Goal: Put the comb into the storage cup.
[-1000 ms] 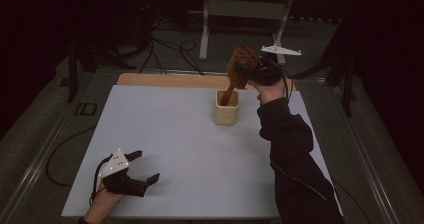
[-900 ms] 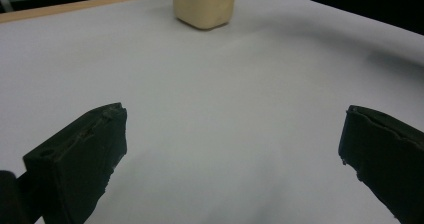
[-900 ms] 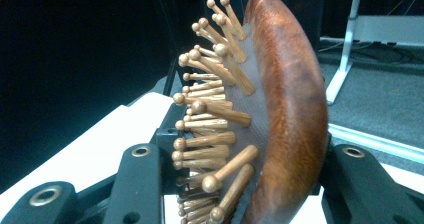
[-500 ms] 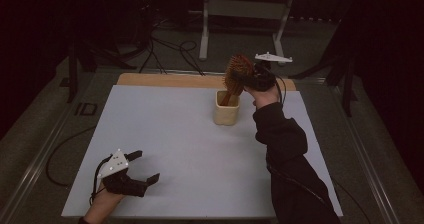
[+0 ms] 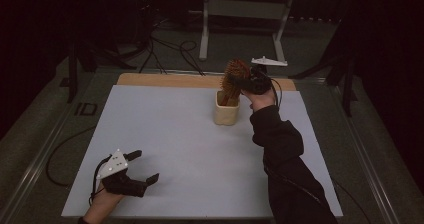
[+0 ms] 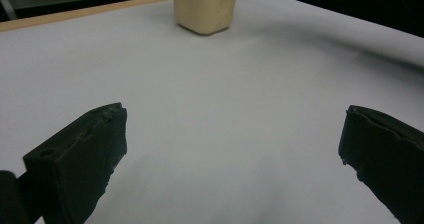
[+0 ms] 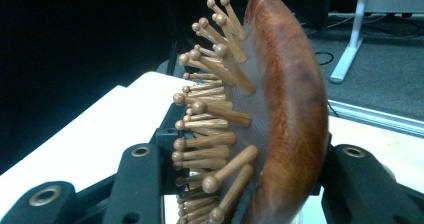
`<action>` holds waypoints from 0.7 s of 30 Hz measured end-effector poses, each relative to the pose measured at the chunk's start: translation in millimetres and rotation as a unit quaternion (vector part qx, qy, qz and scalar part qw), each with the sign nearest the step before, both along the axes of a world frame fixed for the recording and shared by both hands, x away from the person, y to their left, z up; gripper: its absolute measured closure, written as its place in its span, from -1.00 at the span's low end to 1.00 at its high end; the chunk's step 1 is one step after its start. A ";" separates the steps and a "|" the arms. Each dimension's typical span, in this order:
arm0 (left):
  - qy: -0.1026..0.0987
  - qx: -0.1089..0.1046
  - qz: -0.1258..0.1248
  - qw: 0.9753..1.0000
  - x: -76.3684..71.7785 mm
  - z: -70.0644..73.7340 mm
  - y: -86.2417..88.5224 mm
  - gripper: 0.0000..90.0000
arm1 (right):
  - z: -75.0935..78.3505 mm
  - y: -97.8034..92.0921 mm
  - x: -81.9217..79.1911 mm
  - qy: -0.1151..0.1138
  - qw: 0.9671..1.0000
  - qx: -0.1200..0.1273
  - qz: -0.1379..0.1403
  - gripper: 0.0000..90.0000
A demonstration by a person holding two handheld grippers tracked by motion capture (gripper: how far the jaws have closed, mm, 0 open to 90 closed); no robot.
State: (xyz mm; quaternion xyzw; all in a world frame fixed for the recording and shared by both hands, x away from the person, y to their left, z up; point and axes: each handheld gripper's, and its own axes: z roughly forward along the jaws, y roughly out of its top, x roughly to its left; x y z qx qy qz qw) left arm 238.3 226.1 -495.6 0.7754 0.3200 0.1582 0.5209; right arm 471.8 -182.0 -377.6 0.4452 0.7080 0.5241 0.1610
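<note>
Wooden hairbrush lowered handle-first into the cream cup.

Compared with a second ago, the right gripper (jaws clamped on the brush head) has come down, so the handle now sits inside the cup near the table's far edge; release looks next. Left gripper rests wide open and empty at the near left corner.
</note>
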 end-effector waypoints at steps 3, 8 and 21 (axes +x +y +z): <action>0.001 0.000 0.001 1.000 0.4 -0.7 0.5 -1.00 | -3.0 1.0 0.5 0.003 1.000 -0.007 -0.001 0.17; 0.002 -0.003 0.000 1.000 0.6 -0.5 1.0 -1.00 | -7.9 -0.4 1.8 0.008 1.000 -0.001 -0.002 0.17; 0.004 -0.002 0.001 1.000 0.8 -1.6 0.8 -1.00 | -16.1 -6.8 2.6 0.017 1.000 0.015 -0.005 0.13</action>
